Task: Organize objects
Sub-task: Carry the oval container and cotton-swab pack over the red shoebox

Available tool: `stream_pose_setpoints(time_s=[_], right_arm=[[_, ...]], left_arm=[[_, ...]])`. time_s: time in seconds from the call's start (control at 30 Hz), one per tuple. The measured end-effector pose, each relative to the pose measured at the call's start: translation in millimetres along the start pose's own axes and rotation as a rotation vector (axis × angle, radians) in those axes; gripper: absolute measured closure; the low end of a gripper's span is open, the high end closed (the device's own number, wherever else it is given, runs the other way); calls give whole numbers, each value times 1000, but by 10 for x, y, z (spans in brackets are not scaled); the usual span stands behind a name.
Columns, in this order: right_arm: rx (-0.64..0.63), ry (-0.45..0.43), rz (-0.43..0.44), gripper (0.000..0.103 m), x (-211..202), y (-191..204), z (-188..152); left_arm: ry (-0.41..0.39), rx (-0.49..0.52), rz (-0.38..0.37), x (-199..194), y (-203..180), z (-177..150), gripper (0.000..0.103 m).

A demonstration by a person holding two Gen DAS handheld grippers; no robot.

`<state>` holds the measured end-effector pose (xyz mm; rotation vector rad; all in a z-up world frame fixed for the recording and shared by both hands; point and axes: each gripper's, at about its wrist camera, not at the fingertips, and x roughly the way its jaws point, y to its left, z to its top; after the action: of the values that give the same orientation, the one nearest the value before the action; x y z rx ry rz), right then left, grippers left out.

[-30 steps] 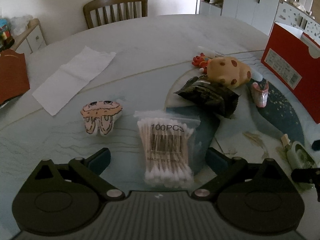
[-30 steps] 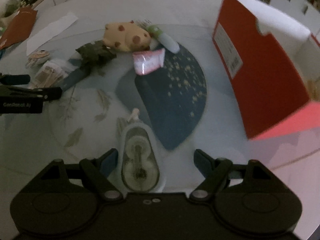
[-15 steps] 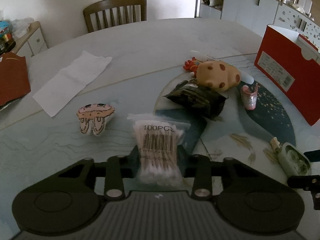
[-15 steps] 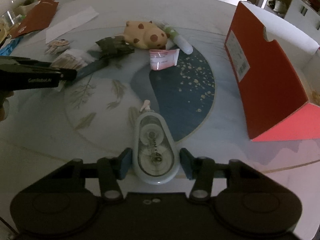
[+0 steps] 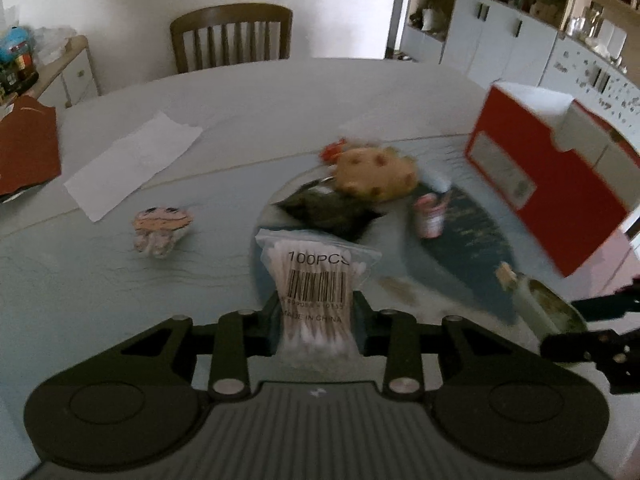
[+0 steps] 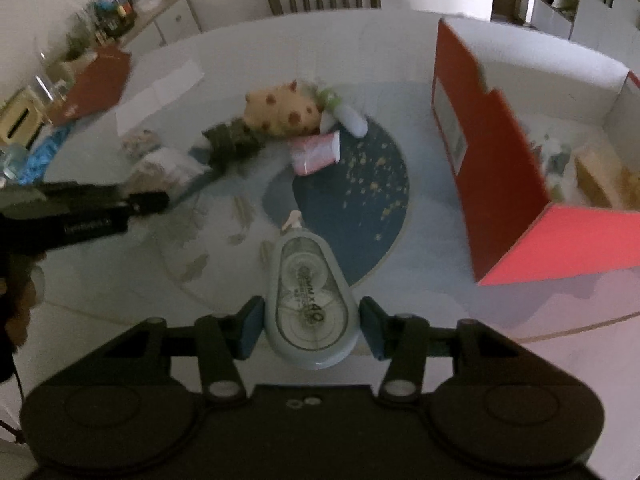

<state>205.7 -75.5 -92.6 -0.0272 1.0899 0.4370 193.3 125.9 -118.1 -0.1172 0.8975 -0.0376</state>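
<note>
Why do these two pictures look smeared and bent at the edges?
Left wrist view: the red box and spotted plush toy are motion-blurred, while the held cotton swab bag stays sharp. Right wrist view: dim, rounded by the fisheye lens, correction tape crisp.

This is a home dining room. A round pale table [image 5: 248, 92] fills the middle of the left wrist view, with a slatted wooden dining chair [image 5: 231, 36] drawn up at its far edge, top centre. White cabinets and open shelves crowded with household odds and ends [image 5: 520, 28] line the upper right, and a low sideboard [image 5: 68, 68] stands at upper left.
</note>
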Motion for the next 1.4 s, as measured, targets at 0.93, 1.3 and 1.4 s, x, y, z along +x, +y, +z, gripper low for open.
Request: stream_pose_setpoints(time_s=[0.93, 1.3, 1.4], right_arm=[[71, -238, -17, 52, -1072, -1594, 421], [120, -261, -95, 52, -1052, -2274, 516], [126, -256, -112, 52, -975, -2421, 549]], left_arm=[[-175, 62, -105, -405, -1885, 763, 70], [-158, 145, -116, -92, -2544, 1017, 70], [-159, 157, -105, 23, -2648, 1111, 70]])
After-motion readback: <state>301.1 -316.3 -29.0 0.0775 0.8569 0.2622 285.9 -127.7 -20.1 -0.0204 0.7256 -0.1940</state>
